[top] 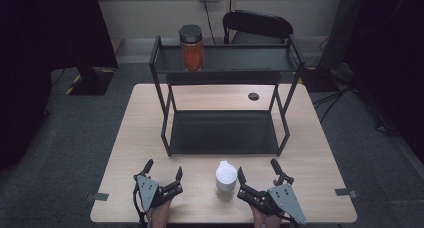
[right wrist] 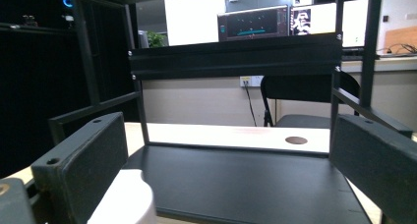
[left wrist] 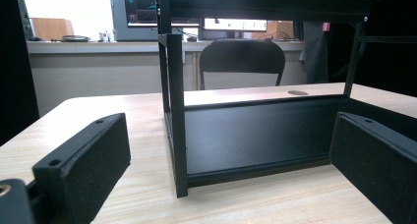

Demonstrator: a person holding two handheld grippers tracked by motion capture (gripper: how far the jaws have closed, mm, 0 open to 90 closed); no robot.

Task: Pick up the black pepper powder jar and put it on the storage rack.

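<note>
A black two-tier metal rack (top: 225,133) stands in the middle of the wooden table (top: 140,133). On its top shelf at the left sits a jar with orange-red contents and a black lid (top: 191,48). A small jar with a white lid (top: 226,179) stands near the table's front edge, and its lid (right wrist: 125,199) shows at the lower left of the right gripper view. My left gripper (top: 164,169) is open, left of the white-lidded jar. My right gripper (top: 257,170) is open just right of that jar. Both hold nothing. The rack's lower shelf (left wrist: 255,130) (right wrist: 246,180) lies ahead of each gripper.
A black chair (top: 257,25) stands behind the table. A round dark hole (top: 253,96) marks the tabletop at the rack's right rear. Tape strips (top: 101,196) lie at the table's front corners. Grey carpet surrounds the table, with cables at the right.
</note>
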